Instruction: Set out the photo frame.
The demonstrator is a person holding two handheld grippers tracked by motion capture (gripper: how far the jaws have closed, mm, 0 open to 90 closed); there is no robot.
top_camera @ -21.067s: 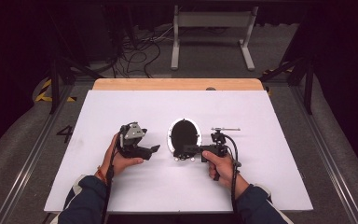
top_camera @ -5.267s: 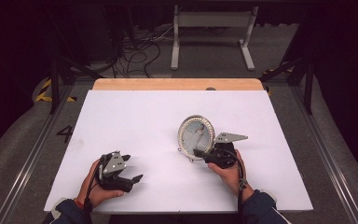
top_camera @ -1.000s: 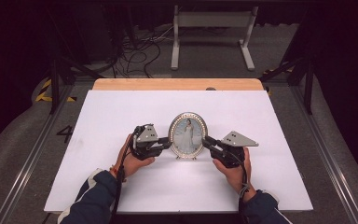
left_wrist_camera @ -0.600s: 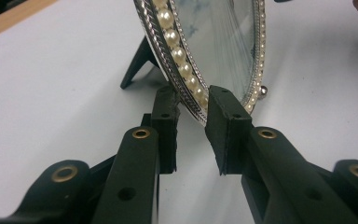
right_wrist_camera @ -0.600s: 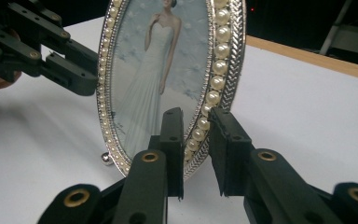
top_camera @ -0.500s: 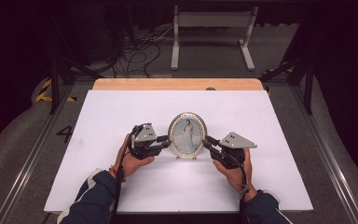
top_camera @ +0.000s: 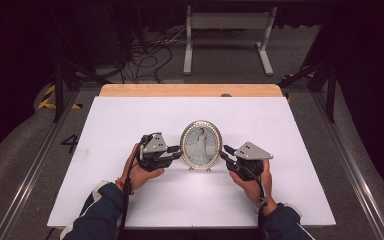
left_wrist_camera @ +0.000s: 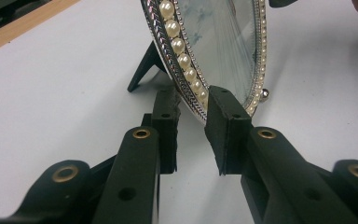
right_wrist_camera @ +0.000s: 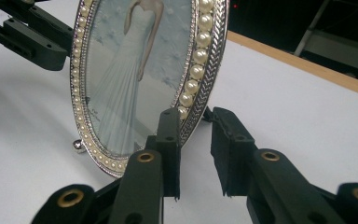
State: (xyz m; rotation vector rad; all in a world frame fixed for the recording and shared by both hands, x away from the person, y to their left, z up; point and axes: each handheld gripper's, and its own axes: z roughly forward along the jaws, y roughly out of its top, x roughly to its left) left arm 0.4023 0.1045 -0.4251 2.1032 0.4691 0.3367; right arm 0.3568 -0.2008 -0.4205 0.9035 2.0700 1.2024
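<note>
An oval picture frame [top_camera: 200, 144] with a pearl and silver rim stands upright on the white table top [top_camera: 130, 120], propped by its black back leg [left_wrist_camera: 142, 70]. It holds a picture of a figure in a long white dress [right_wrist_camera: 135, 70]. My left gripper [top_camera: 178, 154] straddles the frame's left edge. In the left gripper view its jaws [left_wrist_camera: 193, 100] stand on either side of the rim [left_wrist_camera: 186, 65], with a gap showing. My right gripper [top_camera: 223, 152] straddles the right edge. Its jaws [right_wrist_camera: 196, 116] have just been opening, with the rim between them and the back pad apart from it.
A wooden strip [top_camera: 190, 90] runs along the table's far edge. Beyond it, on the dark floor, lie cables [top_camera: 145, 50] and a metal stand [top_camera: 227, 30]. In the right gripper view my left gripper [right_wrist_camera: 28, 32] shows behind the frame.
The frame lay flat on the table, was later tilted up by the right gripper, and now stands upright between both grippers. Over the last second neither the hands nor the frame have visibly moved.
</note>
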